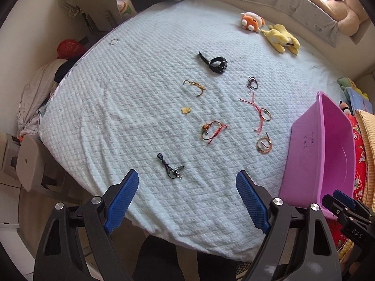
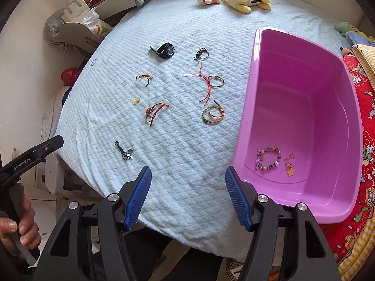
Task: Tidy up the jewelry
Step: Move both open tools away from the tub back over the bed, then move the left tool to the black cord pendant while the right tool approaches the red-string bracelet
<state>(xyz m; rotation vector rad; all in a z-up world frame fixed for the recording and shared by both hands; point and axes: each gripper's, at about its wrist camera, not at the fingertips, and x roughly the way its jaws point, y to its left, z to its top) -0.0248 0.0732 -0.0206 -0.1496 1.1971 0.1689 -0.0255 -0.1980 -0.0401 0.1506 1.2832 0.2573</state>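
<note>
Several pieces of jewelry lie on the pale blue bedspread (image 1: 117, 117): a black watch (image 1: 216, 64), a gold bracelet (image 1: 195, 86), a yellow flower charm (image 1: 186, 110), a red cord bracelet (image 1: 212, 130), a red string bracelet (image 1: 260, 112), a beaded ring bracelet (image 1: 264, 144), a dark ring (image 1: 252, 83) and a dark cord pendant (image 1: 172, 169). The pink bin (image 2: 304, 107) holds a beaded bracelet (image 2: 268, 158) and a small orange charm (image 2: 290, 164). My left gripper (image 1: 187, 199) is open and empty above the near bed edge. My right gripper (image 2: 188, 194) is open and empty beside the bin.
Orange (image 1: 252, 21) and yellow (image 1: 281, 37) plush toys lie at the far side. A small ring (image 1: 114, 42) lies near the bed's far left edge. A red patterned quilt (image 2: 365, 140) lies right of the bin. Chairs and clothes stand left of the bed.
</note>
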